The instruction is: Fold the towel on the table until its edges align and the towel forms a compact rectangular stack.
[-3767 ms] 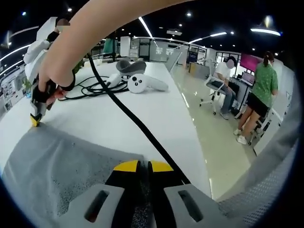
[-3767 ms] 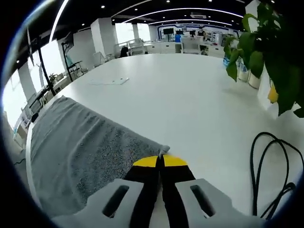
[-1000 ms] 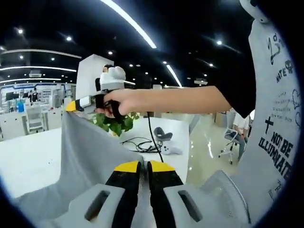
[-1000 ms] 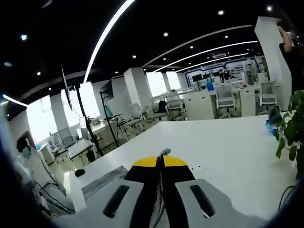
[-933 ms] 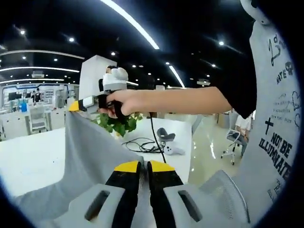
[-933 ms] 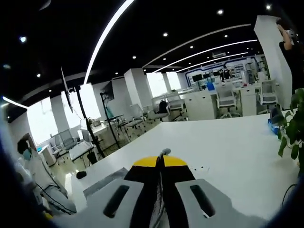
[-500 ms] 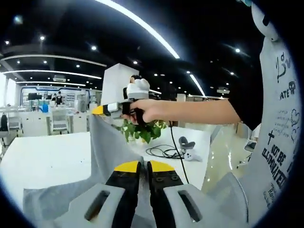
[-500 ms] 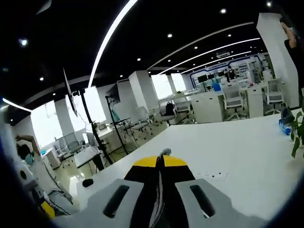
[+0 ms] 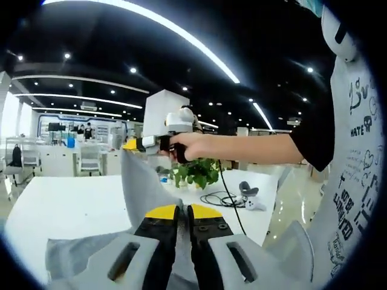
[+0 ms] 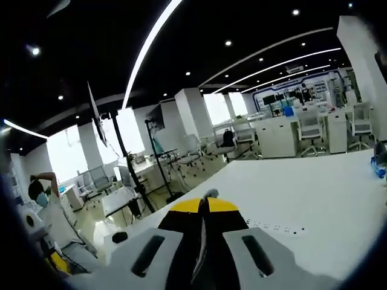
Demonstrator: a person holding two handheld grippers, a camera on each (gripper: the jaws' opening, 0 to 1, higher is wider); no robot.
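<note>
Left gripper (image 9: 177, 210) pinching grey towel (image 9: 142, 187) between pressed-together yellow-tipped jaws, holding near corner up. Right gripper (image 9: 129, 144), seen in left gripper view in person's hand (image 9: 187, 145), clamping far corner, raising it above bench (image 9: 66, 202). In right gripper view, right gripper (image 10: 204, 205) nipping small tuft of cloth. Towel hanging as lifted sheet, lower part trailing on bench. Plant (image 9: 196, 172) and cables (image 9: 224, 199) sitting behind. Judgement: first fold under way, lifted edge not yet laid over; alignment and further folds remaining.
</note>
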